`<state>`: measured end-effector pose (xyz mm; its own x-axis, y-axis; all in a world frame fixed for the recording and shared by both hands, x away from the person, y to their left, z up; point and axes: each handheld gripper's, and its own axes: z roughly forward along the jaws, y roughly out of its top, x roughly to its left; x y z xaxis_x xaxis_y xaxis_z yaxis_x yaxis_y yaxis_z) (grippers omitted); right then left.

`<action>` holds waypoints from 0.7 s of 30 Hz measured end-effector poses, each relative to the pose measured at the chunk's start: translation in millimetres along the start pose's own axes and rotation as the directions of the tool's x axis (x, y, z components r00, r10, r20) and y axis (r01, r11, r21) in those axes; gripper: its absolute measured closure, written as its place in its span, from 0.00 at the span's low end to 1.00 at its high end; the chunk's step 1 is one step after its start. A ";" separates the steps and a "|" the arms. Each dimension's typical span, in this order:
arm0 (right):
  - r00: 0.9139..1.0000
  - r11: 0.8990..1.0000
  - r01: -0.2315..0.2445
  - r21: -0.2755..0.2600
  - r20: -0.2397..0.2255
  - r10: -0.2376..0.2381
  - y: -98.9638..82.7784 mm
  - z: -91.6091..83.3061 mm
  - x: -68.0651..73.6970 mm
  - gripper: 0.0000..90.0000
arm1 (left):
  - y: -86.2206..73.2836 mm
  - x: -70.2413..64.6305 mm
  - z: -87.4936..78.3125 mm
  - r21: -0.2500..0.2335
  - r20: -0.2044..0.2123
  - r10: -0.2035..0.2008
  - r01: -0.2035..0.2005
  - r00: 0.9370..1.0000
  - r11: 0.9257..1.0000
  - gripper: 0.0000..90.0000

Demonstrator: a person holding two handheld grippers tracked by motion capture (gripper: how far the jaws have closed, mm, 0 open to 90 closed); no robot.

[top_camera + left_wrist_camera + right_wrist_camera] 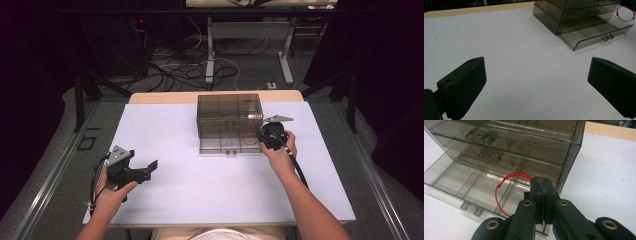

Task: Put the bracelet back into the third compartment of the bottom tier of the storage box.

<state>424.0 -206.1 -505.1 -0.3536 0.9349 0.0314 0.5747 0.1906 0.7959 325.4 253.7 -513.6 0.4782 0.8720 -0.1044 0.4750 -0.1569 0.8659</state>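
Right gripper (541, 185) pinches a thin red string loop (502, 186) over the smoky transparent plastic drawer box's (229, 111) open bottom drawer (471, 186); left gripper (536, 82), jaws spread, hovers over white tabletop (506, 57).

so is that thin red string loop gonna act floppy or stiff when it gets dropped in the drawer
Probably floppy: the thin red string loop sags in an uneven curve from the right gripper, whose jaws are shut on it. It looks very light, so it may cling or snag on the open bottom drawer's dividers.

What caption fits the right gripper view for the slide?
Right gripper shut on a red string loop above the open bottom drawer of a smoky clear drawer box.
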 end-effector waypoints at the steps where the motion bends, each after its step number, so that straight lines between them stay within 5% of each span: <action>1: 1.000 1.000 -0.002 0.000 0.002 0.002 -0.2 1.1 0.3 1.00 | 0.0 0.0 0.0 0.000 0.000 0.000 0.000 1.000 1.000 0.02; 21: 1.000 0.999 -0.011 0.043 0.012 0.010 -5.3 15.4 1.9 1.00 | -0.1 0.0 0.2 0.000 0.001 0.001 -0.001 1.000 1.000 0.02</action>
<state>431.7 -200.8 -518.6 -0.3389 0.9403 0.0322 0.6093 0.1932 0.7691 325.5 253.7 -513.8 0.4795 0.8714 -0.1037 0.4742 -0.1579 0.8661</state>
